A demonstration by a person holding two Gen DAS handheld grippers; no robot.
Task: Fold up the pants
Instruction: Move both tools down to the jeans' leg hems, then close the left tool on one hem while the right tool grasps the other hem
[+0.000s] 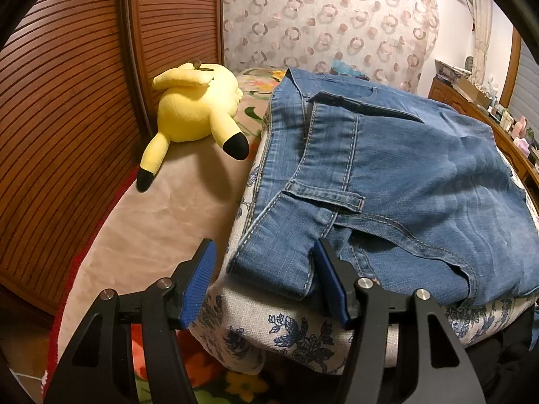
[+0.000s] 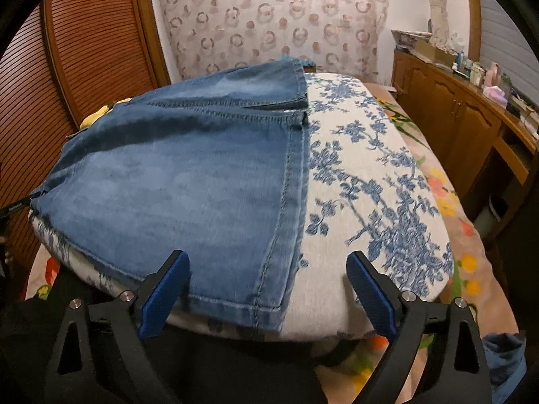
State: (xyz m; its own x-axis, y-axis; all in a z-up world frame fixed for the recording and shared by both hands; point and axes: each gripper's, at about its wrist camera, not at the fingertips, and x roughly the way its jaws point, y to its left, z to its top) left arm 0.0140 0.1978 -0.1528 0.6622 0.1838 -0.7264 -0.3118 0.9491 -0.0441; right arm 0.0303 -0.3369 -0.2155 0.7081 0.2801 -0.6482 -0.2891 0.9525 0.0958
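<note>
Denim pants [image 1: 387, 181] hide most of the yellow plush toy [image 2: 97, 114].

The left claw [image 1: 262, 281] stands open around the waistband corner of the jeans [image 1: 387, 175].

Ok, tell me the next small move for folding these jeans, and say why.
Probably close the left gripper on the waistband corner of the jeans: the denim already sits between its open blue pads, not yet pinched. The right gripper is also open, straddling the hem corner at the near edge of the floral cushion, so it could pinch next before any fold is lifted.
</note>
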